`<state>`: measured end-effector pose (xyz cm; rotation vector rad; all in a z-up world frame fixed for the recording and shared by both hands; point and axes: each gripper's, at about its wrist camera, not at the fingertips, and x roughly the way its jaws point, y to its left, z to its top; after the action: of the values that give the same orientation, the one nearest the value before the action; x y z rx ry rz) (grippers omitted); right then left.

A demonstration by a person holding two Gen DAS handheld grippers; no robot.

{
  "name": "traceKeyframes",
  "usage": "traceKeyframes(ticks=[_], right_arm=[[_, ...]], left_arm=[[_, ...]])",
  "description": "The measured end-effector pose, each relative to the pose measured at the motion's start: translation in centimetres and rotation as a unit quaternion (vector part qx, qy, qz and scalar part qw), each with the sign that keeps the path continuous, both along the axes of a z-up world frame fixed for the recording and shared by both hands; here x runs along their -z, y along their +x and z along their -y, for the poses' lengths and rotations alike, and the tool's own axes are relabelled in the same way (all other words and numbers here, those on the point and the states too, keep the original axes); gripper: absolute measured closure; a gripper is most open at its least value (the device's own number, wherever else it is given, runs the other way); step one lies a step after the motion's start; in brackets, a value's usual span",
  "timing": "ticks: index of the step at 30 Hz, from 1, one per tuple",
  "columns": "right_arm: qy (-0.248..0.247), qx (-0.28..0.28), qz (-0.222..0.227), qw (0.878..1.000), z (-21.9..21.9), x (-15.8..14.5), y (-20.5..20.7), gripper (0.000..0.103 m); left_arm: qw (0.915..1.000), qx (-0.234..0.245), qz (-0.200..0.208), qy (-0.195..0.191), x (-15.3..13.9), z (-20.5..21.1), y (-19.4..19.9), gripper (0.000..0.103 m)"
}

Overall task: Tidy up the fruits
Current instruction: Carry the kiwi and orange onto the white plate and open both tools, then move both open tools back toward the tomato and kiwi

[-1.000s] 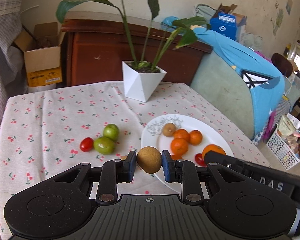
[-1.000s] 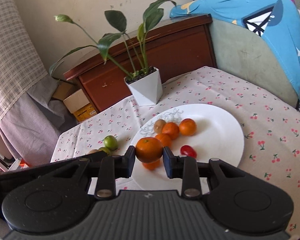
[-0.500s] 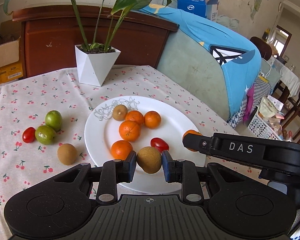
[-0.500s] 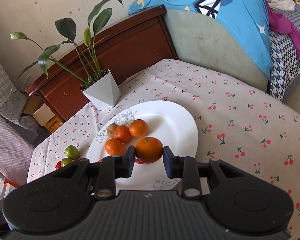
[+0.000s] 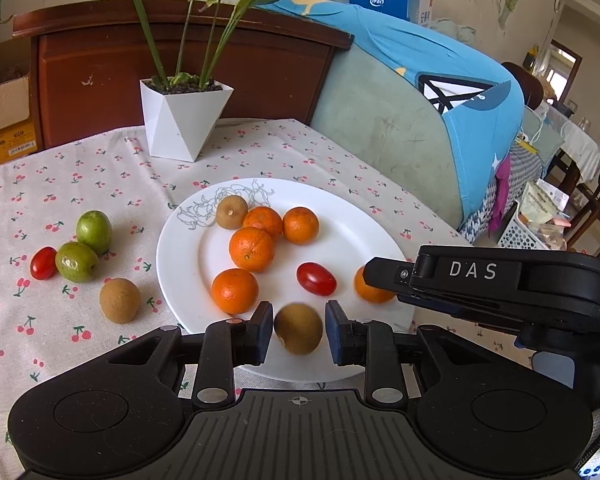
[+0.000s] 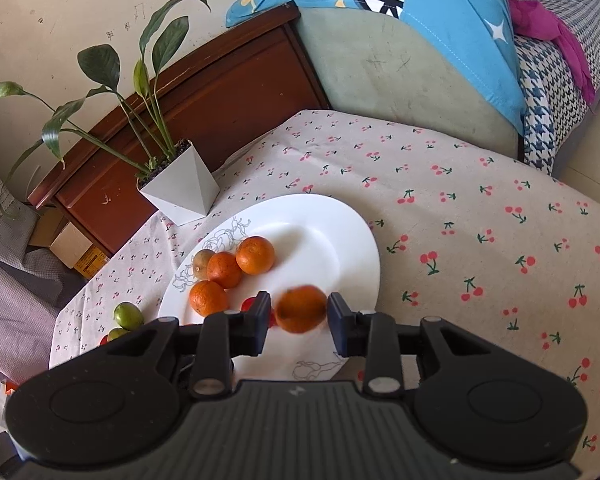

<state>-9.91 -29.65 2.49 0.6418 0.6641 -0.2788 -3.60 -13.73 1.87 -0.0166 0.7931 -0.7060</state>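
Note:
My left gripper [image 5: 298, 332] is open over the near rim of the white plate [image 5: 356, 236]. A brown kiwi [image 5: 299, 329], blurred, sits loose between its pads with a gap on each side. My right gripper [image 6: 299, 320] is open too, above the plate [image 6: 340, 232]; a blurred orange [image 6: 301, 308] hangs loose between its pads. The right gripper also shows in the left wrist view [image 5: 380, 280], with the orange [image 5: 370, 290] at its tip. The plate holds several oranges [image 5: 252, 249], a kiwi [image 5: 231, 211] and a red tomato [image 5: 316, 278].
On the cherry-print cloth left of the plate lie a kiwi [image 5: 119, 300], two green fruits [image 5: 94, 232] and a red tomato [image 5: 43, 263]. A white plant pot [image 5: 184, 118] stands behind the plate. A wooden cabinet [image 5: 100, 64] and a sofa with blue cover [image 5: 420, 92] lie beyond the table.
Both grippers have opened: the kiwi and the orange were clamped before and now sit loose and blurred between the pads. Both grippers moved over the plate.

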Motion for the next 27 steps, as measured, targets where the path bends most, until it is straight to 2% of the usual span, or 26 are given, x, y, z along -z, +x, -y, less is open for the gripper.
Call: traceKeyframes(ticks=[2,4,14,27], right_arm=[[-0.006,0.001,0.004,1.0,0.0,-0.2,0.0,0.07],[-0.007,0.0,0.009,1.0,-0.1,-0.4,0.0,0.07],[-0.01,-0.014,0.016,1.0,-0.6,-0.7,0.2,0.066],[-0.044,-0.093,0.039,0.994,-3.8,-1.4,0.9,0.066]], left_arm=[[1.0,0.003,0.007,-0.003,-0.3,0.0,-0.2,0.07],[0.9998,-0.002,0.018,-0.002,-0.6,0.0,-0.4,0.058],[0.999,-0.036,0.024,0.009,-1.3,-1.6,0.1,0.055],[0.9941,-0.105,0.02,0.022,-1.4,-5.6,1.3,0.054]])
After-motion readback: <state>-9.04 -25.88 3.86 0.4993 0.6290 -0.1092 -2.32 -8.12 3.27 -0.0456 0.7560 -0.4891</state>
